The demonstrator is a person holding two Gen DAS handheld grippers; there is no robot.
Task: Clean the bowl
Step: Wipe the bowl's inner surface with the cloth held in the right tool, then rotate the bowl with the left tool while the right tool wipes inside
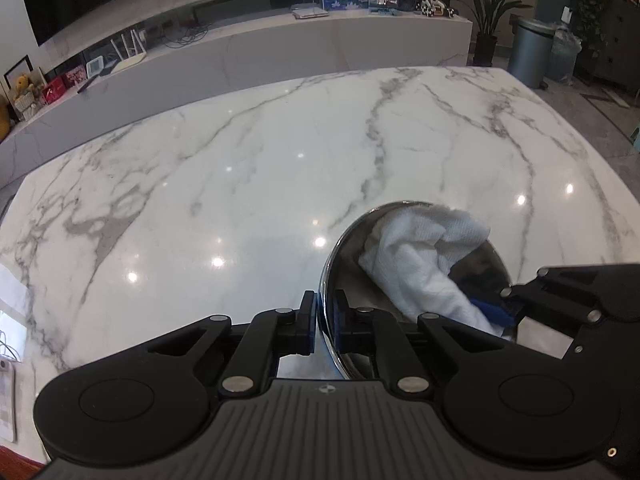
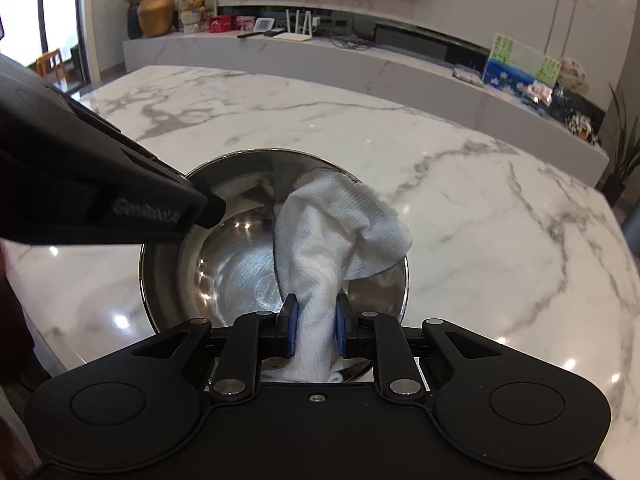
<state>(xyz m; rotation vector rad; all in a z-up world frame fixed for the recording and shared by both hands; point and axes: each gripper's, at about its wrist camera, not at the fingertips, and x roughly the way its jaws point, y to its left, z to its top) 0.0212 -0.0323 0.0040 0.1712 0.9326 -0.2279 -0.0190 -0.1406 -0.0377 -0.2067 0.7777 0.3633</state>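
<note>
A shiny steel bowl (image 2: pixel 236 268) stands on the white marble table (image 2: pixel 460 200). My left gripper (image 1: pixel 324 322) is shut on the bowl's rim (image 1: pixel 325 280), one finger inside and one outside; it enters the right wrist view from the left (image 2: pixel 208 210). My right gripper (image 2: pixel 317 330) is shut on a white cloth (image 2: pixel 340 232) that lies bunched inside the bowl against its right wall and over the rim. The cloth (image 1: pixel 424 256) and the right gripper (image 1: pixel 496 310) also show in the left wrist view.
The marble table (image 1: pixel 240 184) stretches away ahead and to the left. A white object (image 1: pixel 6 400) lies at its left edge. Beyond the table is a long low marble shelf (image 2: pixel 360 60) with ornaments, and a bin (image 1: pixel 530 52) with plants.
</note>
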